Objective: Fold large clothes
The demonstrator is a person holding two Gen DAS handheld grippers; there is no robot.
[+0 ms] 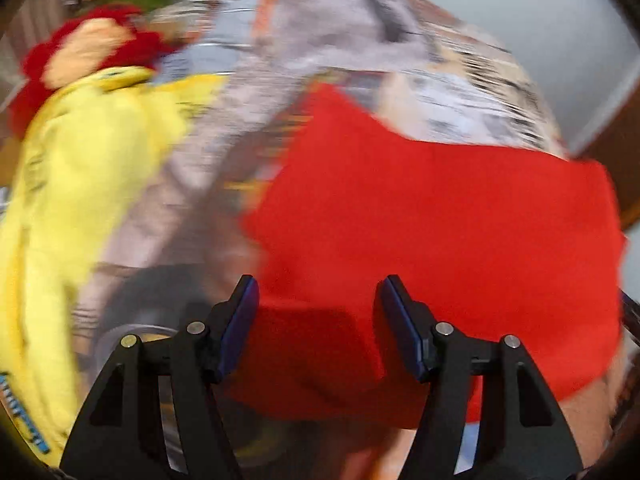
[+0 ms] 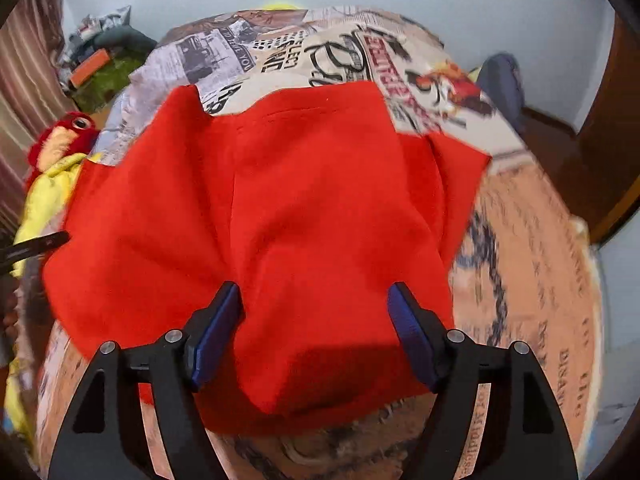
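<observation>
A large red garment (image 1: 440, 220) lies spread on the bed, its near edge folded over in a loose bulge. My left gripper (image 1: 320, 284) hangs just above the garment's left near part, jaws open, with cloth below the gap and neither pad pressing on it. The right wrist view shows the same red garment (image 2: 280, 200) with creases running away from me. My right gripper (image 2: 315, 288) stands open over its near edge, the blue pads (image 2: 216, 332) wide apart. The left wrist view is blurred.
The bed cover (image 2: 540, 260) has a newspaper print. A yellow garment (image 1: 80, 180) and a red plush toy (image 1: 80, 52) lie to the left, with a grey cloth (image 1: 320, 20) behind. A wooden door frame (image 2: 612, 140) stands at the right.
</observation>
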